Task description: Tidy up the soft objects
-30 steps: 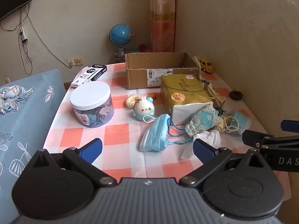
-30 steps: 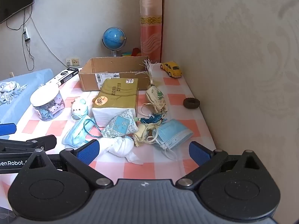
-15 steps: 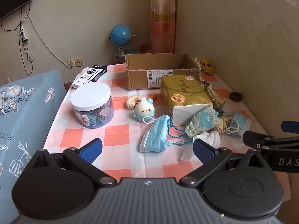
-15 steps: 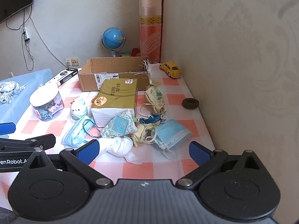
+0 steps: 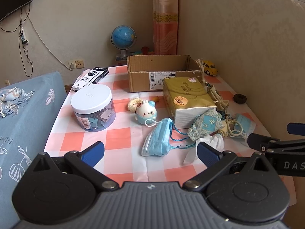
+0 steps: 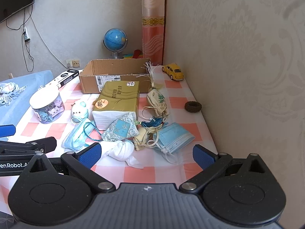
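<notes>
Soft things lie on the checked tablecloth (image 5: 118,139): a blue face mask (image 5: 158,139) (image 6: 76,137), a second blue mask (image 6: 173,136) (image 5: 243,122), a patterned blue sachet (image 5: 205,124) (image 6: 122,128), a white cloth bundle (image 6: 120,149) (image 5: 211,143), a cream pouch (image 6: 157,102), a bunny plush (image 5: 145,112) (image 6: 79,111) and a gold tissue pack (image 5: 185,99) (image 6: 116,100). An open cardboard box (image 5: 160,74) (image 6: 114,74) stands behind them. My left gripper (image 5: 150,150) is open and empty, just short of the first mask. My right gripper (image 6: 146,153) is open and empty, just short of the white bundle.
A clear jar with a white lid (image 5: 93,106) stands left. A black and white carton (image 5: 90,78), a globe (image 5: 123,38), a yellow toy car (image 6: 173,71) and a dark ring (image 6: 193,106) are farther back. A wall (image 6: 238,57) runs along the right; a blue cushion (image 5: 24,114) lies left.
Both grippers have stayed open and empty. The views have shifted only slightly; nothing on the table has moved.
</notes>
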